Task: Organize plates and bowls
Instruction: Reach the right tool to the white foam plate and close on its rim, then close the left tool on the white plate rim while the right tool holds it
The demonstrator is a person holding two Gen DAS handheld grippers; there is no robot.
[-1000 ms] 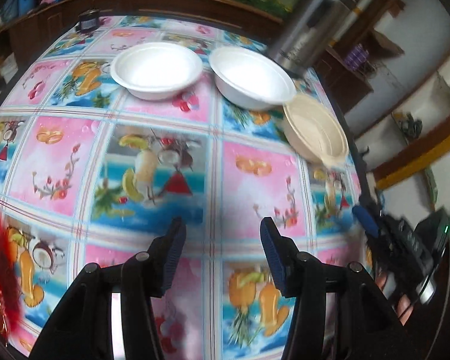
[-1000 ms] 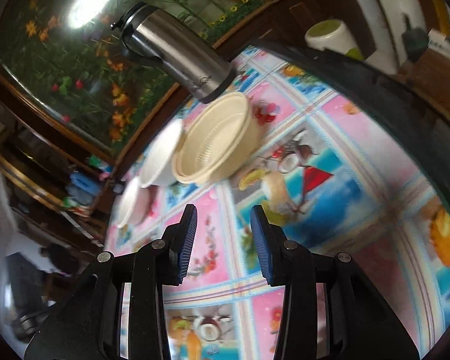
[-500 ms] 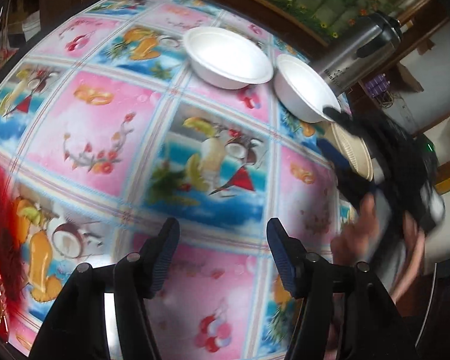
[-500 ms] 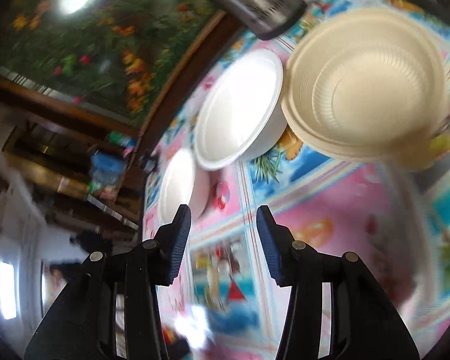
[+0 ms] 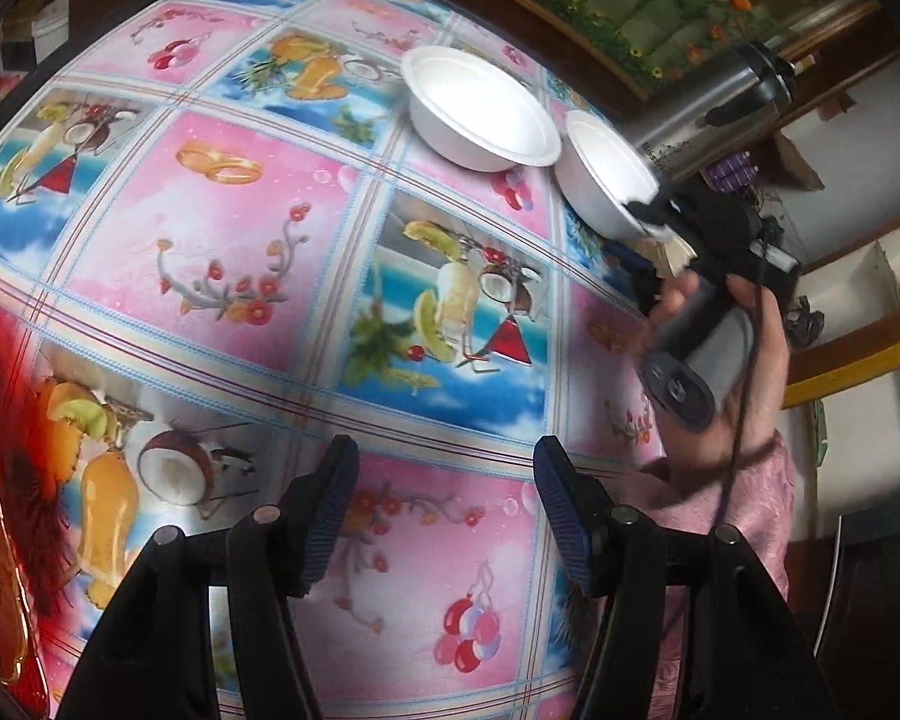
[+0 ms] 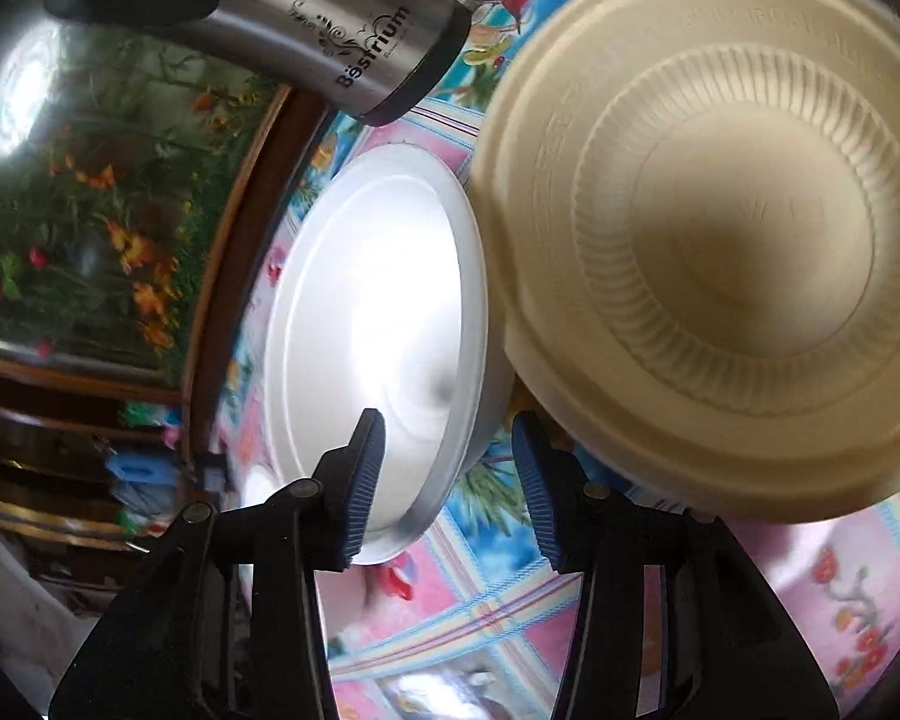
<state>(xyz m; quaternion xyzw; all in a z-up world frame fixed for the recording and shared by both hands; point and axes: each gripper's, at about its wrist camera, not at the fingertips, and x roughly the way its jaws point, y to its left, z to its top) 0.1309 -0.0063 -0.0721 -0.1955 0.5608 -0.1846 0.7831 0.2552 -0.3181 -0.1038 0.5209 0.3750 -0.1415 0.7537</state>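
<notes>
White foam, the nearer white bowl (image 6: pixel 384 324) now fills the space straight ahead of the right gripper (image 6: pixel 447 480), its rim running between the two spread fingers, with the left fingertip (image 6: pixel 363 468) lying over the rim edge and the right fingertip outside the wall. The jaws stand apart and grasp nothing; whether either pad actually touches the rim cannot be told. Half a second ago this bowl sat well ahead of the tips and looked much smaller, so the gripper has closed in on it. Just to the right of the tool, touching or overlapping the white bowl's rim, sits the cream ribbed bowl (image 6: pixel 726 276), which has also grown large in the view. Beyond both, up and to the left, stands the steel flask (image 6: pixel 306 30).

From the left wrist, the same white bowl (image 5: pixel 606 180) shows far ahead and to the right, with the right gripper (image 5: pixel 654 213) at its near rim, where earlier it was short of it. A second white bowl (image 5: pixel 480 108) sits just to its left. The left gripper (image 5: pixel 444 510) hovers with jaws wide and empty over the fruit-patterned tablecloth (image 5: pixel 210 240), its place little changed.
</notes>
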